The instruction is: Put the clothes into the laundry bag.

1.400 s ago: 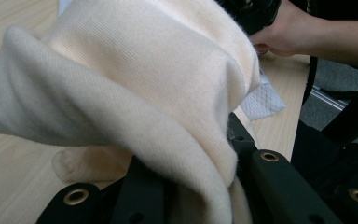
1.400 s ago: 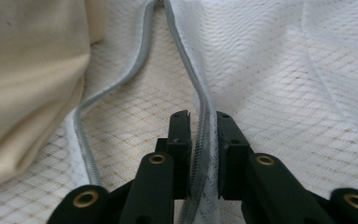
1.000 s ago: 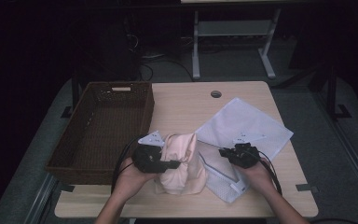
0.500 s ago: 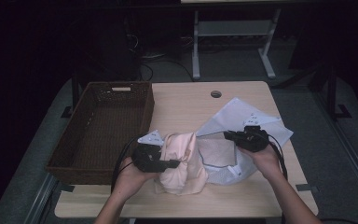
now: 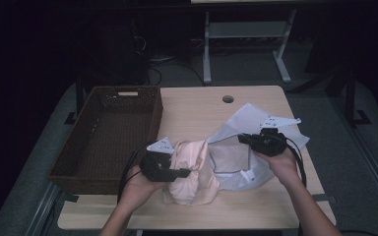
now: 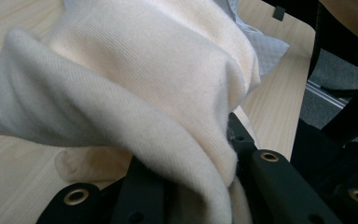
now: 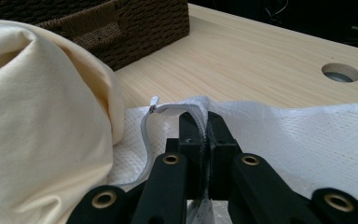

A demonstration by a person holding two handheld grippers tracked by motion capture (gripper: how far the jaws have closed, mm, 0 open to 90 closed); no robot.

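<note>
At the table's left edge sits a dark wicker basket [image 5: 109, 135]. Just right of it, the left gripper [image 5: 181, 172] is clamped on a cream garment [image 5: 193, 169], which drapes over its jaws and hides their tips in the left gripper view. Farther right, the right gripper [image 5: 245, 139] has its 2 jaws pressed together on the rim of a white mesh laundry bag [image 5: 236, 160] (zipper tape curling beside them). The pale wood table [image 5: 197, 105] stands in a dark room, its floor hard to make out.
</note>
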